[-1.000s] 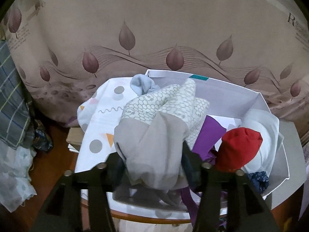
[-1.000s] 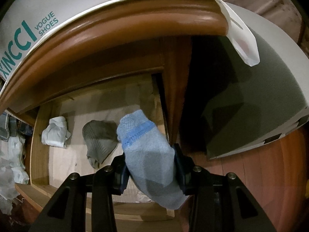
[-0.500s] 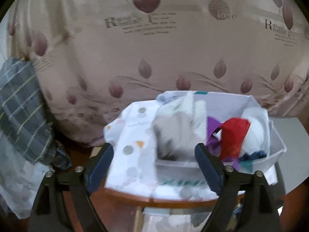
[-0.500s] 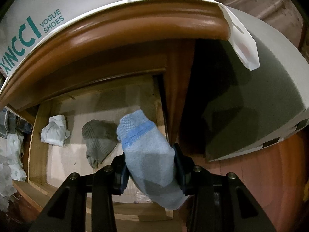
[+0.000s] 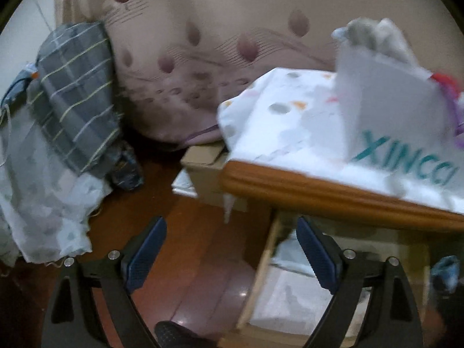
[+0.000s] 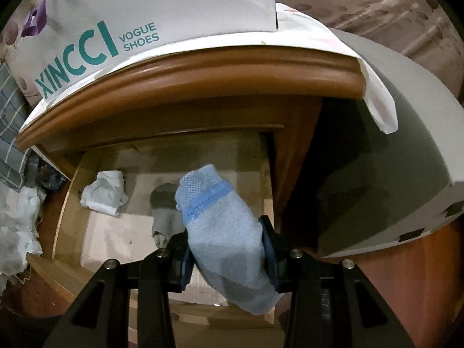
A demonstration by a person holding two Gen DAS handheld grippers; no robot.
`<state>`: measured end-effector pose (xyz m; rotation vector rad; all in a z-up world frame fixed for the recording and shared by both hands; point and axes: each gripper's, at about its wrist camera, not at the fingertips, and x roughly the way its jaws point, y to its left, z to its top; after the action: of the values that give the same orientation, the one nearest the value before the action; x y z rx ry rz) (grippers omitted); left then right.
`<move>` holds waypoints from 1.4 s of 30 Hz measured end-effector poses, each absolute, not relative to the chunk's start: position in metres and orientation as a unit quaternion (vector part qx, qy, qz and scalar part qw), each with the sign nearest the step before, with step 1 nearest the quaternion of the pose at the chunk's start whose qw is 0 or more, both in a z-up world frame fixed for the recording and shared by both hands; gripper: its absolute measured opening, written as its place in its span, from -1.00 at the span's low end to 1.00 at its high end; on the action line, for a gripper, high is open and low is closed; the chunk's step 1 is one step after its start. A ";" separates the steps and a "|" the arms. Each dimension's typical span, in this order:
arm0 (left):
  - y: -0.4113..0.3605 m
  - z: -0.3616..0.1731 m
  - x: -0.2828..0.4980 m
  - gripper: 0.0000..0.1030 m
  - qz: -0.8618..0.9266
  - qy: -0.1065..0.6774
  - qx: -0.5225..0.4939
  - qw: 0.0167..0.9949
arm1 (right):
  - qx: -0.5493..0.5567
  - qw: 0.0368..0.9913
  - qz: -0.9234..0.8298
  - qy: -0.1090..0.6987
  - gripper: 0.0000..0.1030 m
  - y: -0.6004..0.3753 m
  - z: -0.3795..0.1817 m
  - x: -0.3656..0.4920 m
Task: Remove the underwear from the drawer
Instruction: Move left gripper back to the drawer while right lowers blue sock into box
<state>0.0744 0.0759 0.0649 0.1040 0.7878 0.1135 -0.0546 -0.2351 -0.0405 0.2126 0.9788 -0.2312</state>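
Observation:
My right gripper [image 6: 226, 249] is shut on a light blue sock [image 6: 223, 232] and holds it above the open wooden drawer [image 6: 65, 203]. In the drawer lie a white garment [image 6: 104, 192] at the left and a grey garment [image 6: 163, 208] partly hidden behind the sock. My left gripper [image 5: 232, 252] is open and empty, low beside the drawer's left wall [image 5: 261, 272]. A white XINCCI shoe box [image 5: 385, 98] with several garments stands on the nightstand top [image 5: 333, 191]; it also shows in the right wrist view [image 6: 162, 5].
A spotted white cloth [image 5: 275, 116] covers the nightstand. A grey checked cloth [image 5: 75, 92] and white fabric [image 5: 37, 203] lie at the left, a cardboard box [image 5: 206, 174] stands behind on the brown floor [image 5: 191, 261]. A grey panel [image 6: 391, 159] stands right of the nightstand.
My left gripper let go of the grey and patterned garment in the box, opened, and dropped down and left to the drawer's side. My right gripper rose slightly with the blue sock.

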 end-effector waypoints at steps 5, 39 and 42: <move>0.093 0.035 0.077 0.74 0.075 0.396 0.030 0.915 | 0.101 0.872 -0.115 0.465 -0.22 -0.233 -0.022 -0.059; 0.137 0.022 0.102 0.74 0.129 0.463 -0.019 0.877 | 0.034 0.919 -0.109 0.378 -0.22 -0.217 0.213 0.074; 0.141 0.021 0.102 0.74 0.132 0.465 -0.026 0.875 | 0.035 0.912 -0.105 0.396 -0.22 -0.212 0.202 0.093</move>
<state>0.1025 0.1413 0.0209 -0.0549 0.9703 0.2752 0.0926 -0.2124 0.2016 0.0724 0.8162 -0.2169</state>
